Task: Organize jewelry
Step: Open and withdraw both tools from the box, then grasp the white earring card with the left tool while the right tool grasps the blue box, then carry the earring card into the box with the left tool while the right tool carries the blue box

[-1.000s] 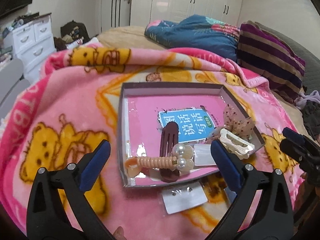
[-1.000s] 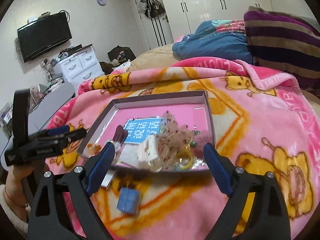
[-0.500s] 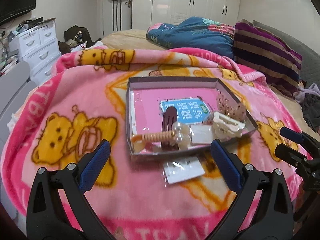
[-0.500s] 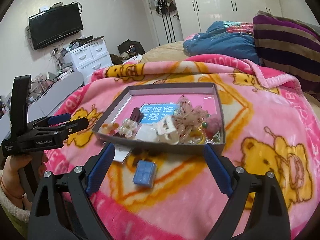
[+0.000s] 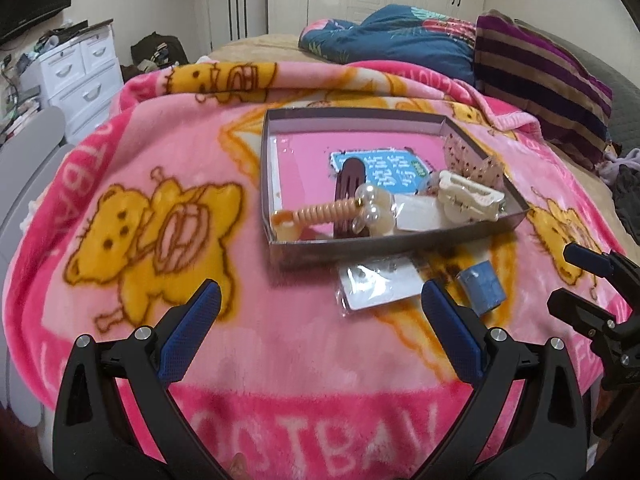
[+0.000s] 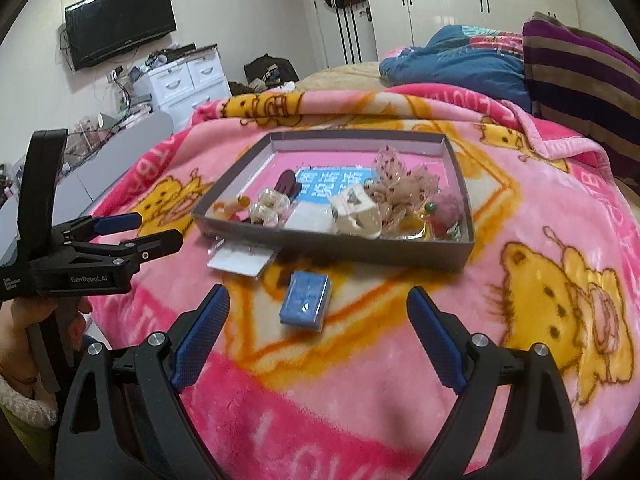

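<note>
Both my grippers hang over the near edge of the pink bear blanket (image 5: pixel 168 168), nothing in either. Left gripper (image 5: pixel 320 320) has its jaws wide apart; right gripper (image 6: pixel 318 322) likewise spread, empty. The grey tray (image 6: pixel 340 246) sits mid-blanket with the jewelry inside: pearl hair tie (image 5: pixel 352 210) and maroon clip (image 5: pixel 350 184) toward its near-left corner, cream claw clip (image 5: pixel 468 196) and sheer bow (image 6: pixel 404 184) toward the near-right. A clear packet with a white card (image 5: pixel 376 284) lies on the blanket, touching the tray's near edge. The small blue box (image 6: pixel 306 298) sits just beside it, closer to me, in line between my right fingertips. A hand (image 6: pixel 24 316) grips the left handle.
</note>
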{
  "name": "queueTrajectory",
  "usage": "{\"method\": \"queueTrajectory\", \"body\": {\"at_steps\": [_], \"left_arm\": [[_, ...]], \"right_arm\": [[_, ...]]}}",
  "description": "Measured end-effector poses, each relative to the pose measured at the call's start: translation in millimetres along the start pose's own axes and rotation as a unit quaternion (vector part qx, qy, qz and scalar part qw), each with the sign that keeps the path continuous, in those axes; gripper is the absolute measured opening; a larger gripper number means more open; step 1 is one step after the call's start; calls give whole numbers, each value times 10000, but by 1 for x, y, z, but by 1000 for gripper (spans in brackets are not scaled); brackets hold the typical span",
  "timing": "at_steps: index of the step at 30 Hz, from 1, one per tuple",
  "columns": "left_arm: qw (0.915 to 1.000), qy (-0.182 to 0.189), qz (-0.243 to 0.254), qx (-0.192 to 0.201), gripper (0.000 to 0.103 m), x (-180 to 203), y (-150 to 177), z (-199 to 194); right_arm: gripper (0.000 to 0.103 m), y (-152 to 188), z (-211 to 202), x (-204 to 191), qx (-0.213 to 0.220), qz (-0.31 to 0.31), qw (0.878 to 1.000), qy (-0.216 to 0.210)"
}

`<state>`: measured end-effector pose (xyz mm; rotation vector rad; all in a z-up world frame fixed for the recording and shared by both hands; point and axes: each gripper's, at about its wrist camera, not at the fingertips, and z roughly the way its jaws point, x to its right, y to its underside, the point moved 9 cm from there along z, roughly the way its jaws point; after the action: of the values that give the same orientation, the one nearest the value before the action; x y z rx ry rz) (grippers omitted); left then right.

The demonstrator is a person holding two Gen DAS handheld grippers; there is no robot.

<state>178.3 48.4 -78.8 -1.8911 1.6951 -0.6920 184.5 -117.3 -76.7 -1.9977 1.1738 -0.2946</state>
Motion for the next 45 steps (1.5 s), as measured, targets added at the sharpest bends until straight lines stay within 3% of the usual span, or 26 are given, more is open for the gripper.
{"method": "queueTrajectory", "body": {"at_steps": [5, 14, 16, 18, 20, 25, 31, 33, 36, 45], "left_arm": [[9999, -3, -17, -156, 94, -1, 7, 10], [9980, 208, -126, -577, 94, 4, 20, 33], [9977, 265, -98, -610, 94, 9, 20, 36], [9972, 325, -94, -669, 94, 15, 19, 42], [9964, 401, -118, -744, 94, 22, 18, 48], [9948, 573, -189, -815, 94, 37, 16, 61], [9954, 397, -143, -854, 93, 45, 14, 80], [9960, 332, -64, -821, 67, 45, 14, 79], [9959, 413, -84, -800, 61, 43, 14, 77], [9969, 641, -16, -458, 61, 46, 11, 42]], "right_arm": [[89, 12, 22, -3, -294, -102, 9995, 14], [64, 26, 61, -2, -638, 172, 9975, -262], [57, 26, 64, -2, -628, 139, 9976, -241], [39, 25, 64, 0, -613, 103, 9977, -270], [33, 25, 62, 4, -579, 118, 9979, -271], [33, 24, 52, 25, -476, 261, 9984, -157], [33, 21, 38, 37, -321, 424, 9984, -192], [33, 19, 35, 36, -296, 455, 9982, -251], [33, 17, 30, 33, -231, 437, 9983, -318], [33, 10, 13, 20, -115, 331, 9985, -432]]}}
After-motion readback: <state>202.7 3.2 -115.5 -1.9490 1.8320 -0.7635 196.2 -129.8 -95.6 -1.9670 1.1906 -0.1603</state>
